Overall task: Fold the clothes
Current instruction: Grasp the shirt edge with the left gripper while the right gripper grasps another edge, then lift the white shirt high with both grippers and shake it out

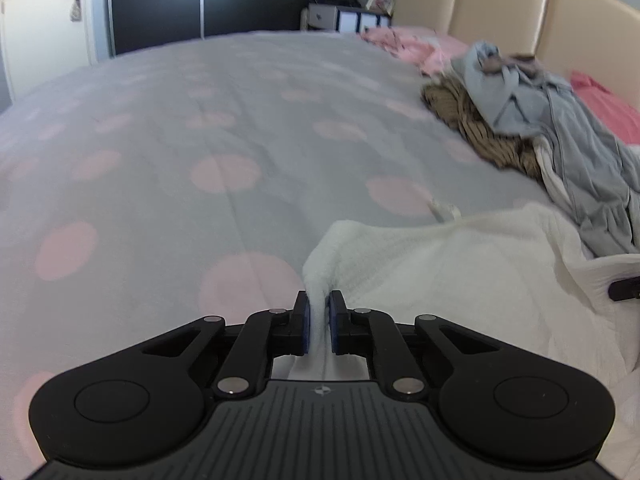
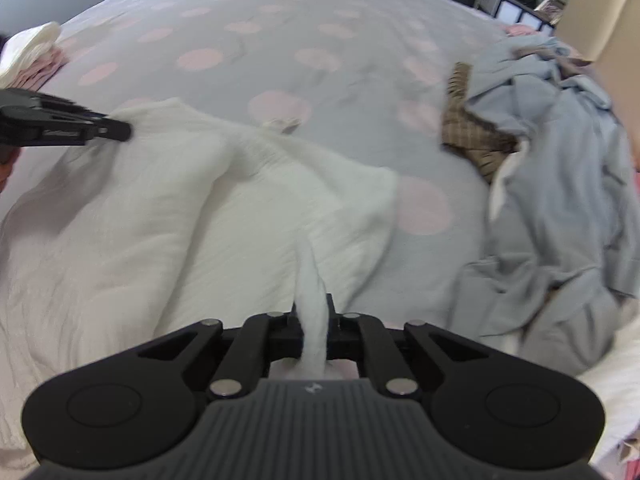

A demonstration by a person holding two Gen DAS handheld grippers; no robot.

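Both claws we hold are clamped on the white textured cotton garment [image 2: 168, 216] spread over the near edge of the grey bedspread with pink dots [image 1: 180, 128]: our left gripper [image 1: 319, 322] pinches one bunched fold, our right gripper [image 2: 314, 320] another. Nearby, a crumpled grey garment heap [image 2: 560, 184] lies toward the bed's right side.
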